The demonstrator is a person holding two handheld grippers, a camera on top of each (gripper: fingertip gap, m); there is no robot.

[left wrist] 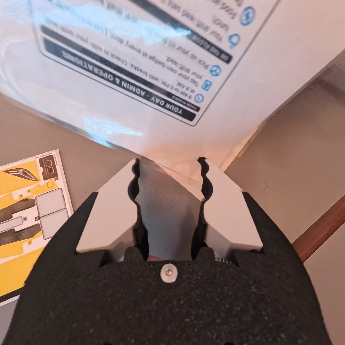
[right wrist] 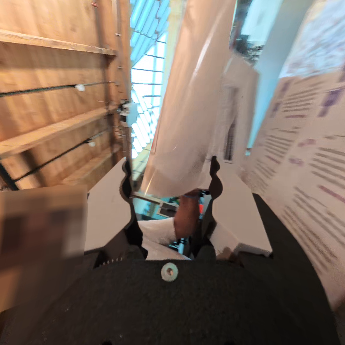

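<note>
In the left wrist view my left gripper [left wrist: 169,160] is open above a grey table [left wrist: 291,160]. A white printed sheet in a glossy clear plastic sleeve [left wrist: 130,78] is lifted over the table, and its lower corner reaches down between my fingertips without being clamped. In the right wrist view my right gripper [right wrist: 170,160] is open and tilted upward. The lower edge of a curved white sheet in clear plastic [right wrist: 183,115] hangs between its fingers, close to the right pad. A second printed sheet [right wrist: 298,168] with purple headings stands just right of the right finger.
A yellow and grey sticker sheet [left wrist: 31,214] lies flat on the table at the left. The table's brown wooden edge [left wrist: 321,229] runs at the right. A person's forearm [right wrist: 186,212] shows beyond the right gripper. Wooden ceiling beams [right wrist: 56,93] and a window [right wrist: 147,74] are behind.
</note>
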